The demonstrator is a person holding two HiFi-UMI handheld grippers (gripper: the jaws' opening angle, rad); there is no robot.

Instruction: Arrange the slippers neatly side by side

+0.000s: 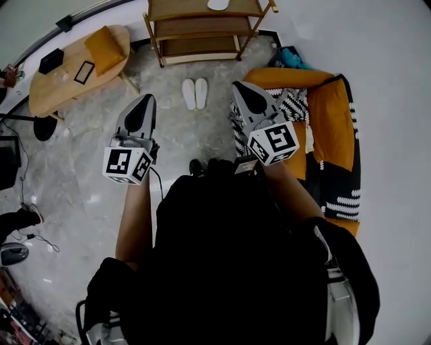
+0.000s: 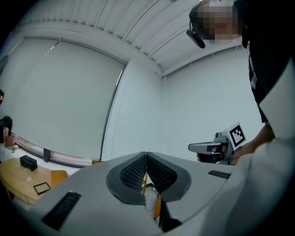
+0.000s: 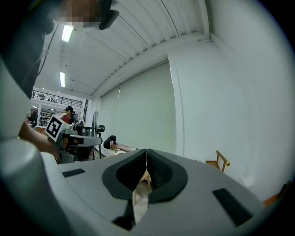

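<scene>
Already the two white slippers (image 1: pixel 195 93) lie close together side by side on the grey stone floor (image 1: pixel 87 182), just in front of a wooden shelf rack (image 1: pixel 202 32). Nearer the person and well apart from the pair, the left tongs (image 1: pixel 148 101) and the right tongs (image 1: pixel 240 89) are held out level on bare forearms (image 1: pixel 135 215), one on each side, so the slippers sit between their tips and a little beyond them. Both point toward the rack, the marker cubes at their rear ends close to the person's dark top. The left gripper view shows its ribbed pads pressed together with nothing pinched. The right gripper view shows the same: jaws meeting in a thin seam and nothing between them. Neither pair of tongs touches the slippers. The rack's lower shelves look bare, and a small white thing (image 1: pixel 217 4) rests on its top shelf; what it is cannot be made out. To the right stands an orange sofa (image 1: pixel 333 108) draped with a black-and-white patterned blanket (image 1: pixel 291 104). To the left, a rounded wooden surface (image 1: pixel 50 91) carries an orange cushion (image 1: pixel 104 48) and a small black box (image 1: pixel 51 60).
</scene>
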